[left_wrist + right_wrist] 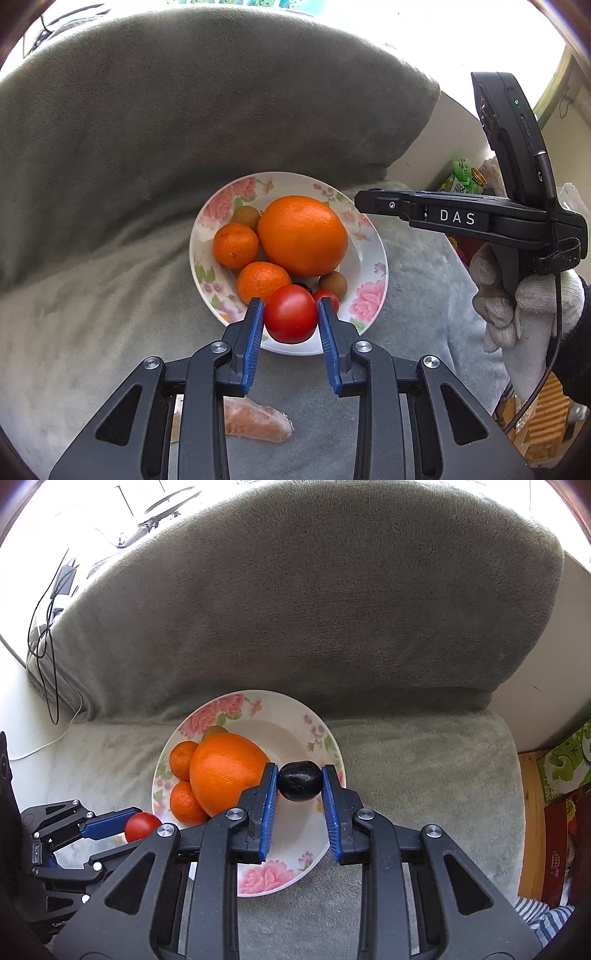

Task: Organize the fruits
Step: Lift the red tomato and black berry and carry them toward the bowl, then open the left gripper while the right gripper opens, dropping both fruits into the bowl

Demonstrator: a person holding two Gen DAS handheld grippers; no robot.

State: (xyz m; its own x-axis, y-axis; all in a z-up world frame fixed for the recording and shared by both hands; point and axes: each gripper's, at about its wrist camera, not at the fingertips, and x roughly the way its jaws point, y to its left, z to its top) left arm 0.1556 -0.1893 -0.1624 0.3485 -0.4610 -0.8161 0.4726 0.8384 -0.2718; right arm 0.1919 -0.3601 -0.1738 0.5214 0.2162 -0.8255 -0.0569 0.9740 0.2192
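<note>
Nearest the left wrist camera, a peeled citrus segment (258,424) lies on the grey blanket (92,332), partly hidden under the black linkage. Just beyond it, the left gripper (291,317) clamps a red tomato (290,314) between its blue pads (253,332), holding it over the near rim of the floral plate (369,295). Behind the tomato, a second small red fruit (327,297) peeks out, mostly blocked by the right-hand pad. Farther in, two mandarins (263,281) sit side by side, touching a large orange (303,236) that fills the plate's middle. One small brown fruit (333,284) rests near the orange's right, and another (246,217) lies at the far left rim. In the right wrist view, the right gripper (300,781) grips a dark, near-black plum-like fruit (299,781) between its pads, above the bare right half of the plate; its left pad stands just beside the orange. A gloved hand (524,306) holds that tool's handle at the plate's right. Beyond the plate rises a grey-covered cushion (221,110), and far right, green drink cartons (461,177) stand by the wall.
</note>
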